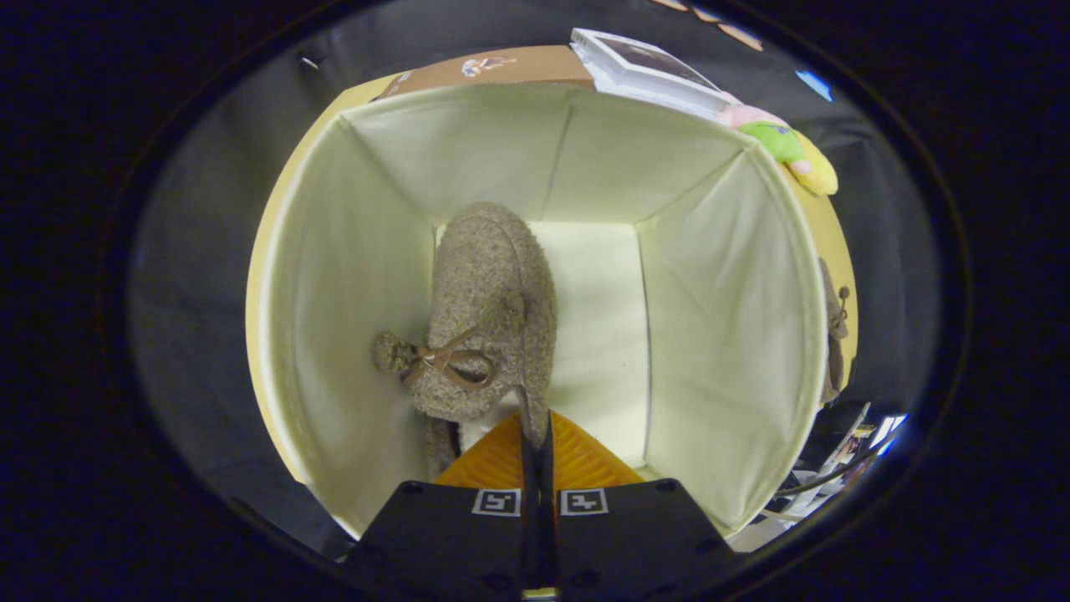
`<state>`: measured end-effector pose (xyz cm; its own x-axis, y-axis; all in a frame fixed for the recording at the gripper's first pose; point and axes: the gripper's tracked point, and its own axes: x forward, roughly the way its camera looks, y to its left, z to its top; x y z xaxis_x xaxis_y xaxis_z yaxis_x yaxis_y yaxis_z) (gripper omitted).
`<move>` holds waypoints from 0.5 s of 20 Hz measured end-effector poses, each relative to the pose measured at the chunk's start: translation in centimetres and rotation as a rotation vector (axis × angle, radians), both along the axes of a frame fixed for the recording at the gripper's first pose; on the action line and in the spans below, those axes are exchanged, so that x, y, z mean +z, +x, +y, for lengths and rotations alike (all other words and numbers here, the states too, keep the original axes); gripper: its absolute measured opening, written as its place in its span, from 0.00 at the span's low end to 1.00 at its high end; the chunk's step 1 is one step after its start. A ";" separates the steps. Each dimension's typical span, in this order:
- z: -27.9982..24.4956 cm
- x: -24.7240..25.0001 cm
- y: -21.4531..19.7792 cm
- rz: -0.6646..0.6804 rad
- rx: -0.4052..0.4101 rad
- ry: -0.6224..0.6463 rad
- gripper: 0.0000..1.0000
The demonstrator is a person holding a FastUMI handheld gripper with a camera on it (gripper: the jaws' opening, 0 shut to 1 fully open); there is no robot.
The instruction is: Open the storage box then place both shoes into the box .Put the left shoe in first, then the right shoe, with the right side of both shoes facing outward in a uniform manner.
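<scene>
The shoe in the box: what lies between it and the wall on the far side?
In the gripper view, only bare box floor lies between the shoe and that wall. The gripper pinches the shoe's rim.

Open cream storage box [727, 334]; fuzzy taupe shoe [489, 309] with brown bow inside, near left wall.

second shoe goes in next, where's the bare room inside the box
The open patch is the box floor between the fuzzy shoe and the far side wall, running to the back wall. It is crowded on the shoe's own side, where it sits close to that wall. The claw is pinched shut on the shoe's rim.
</scene>
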<state>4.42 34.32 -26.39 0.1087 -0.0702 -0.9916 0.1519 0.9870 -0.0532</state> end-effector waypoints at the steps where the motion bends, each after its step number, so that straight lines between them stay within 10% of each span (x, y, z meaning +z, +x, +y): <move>1: -0.3 -0.3 0.0 0.006 0.009 -0.006 0.03; 5: -0.8 -0.6 -0.1 0.018 0.017 -0.007 0.05; 10: -0.4 0.8 -1.1 0.016 0.026 0.087 1.00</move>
<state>3.34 33.89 -25.55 0.0933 0.0192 -0.9955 0.1263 0.9915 0.0310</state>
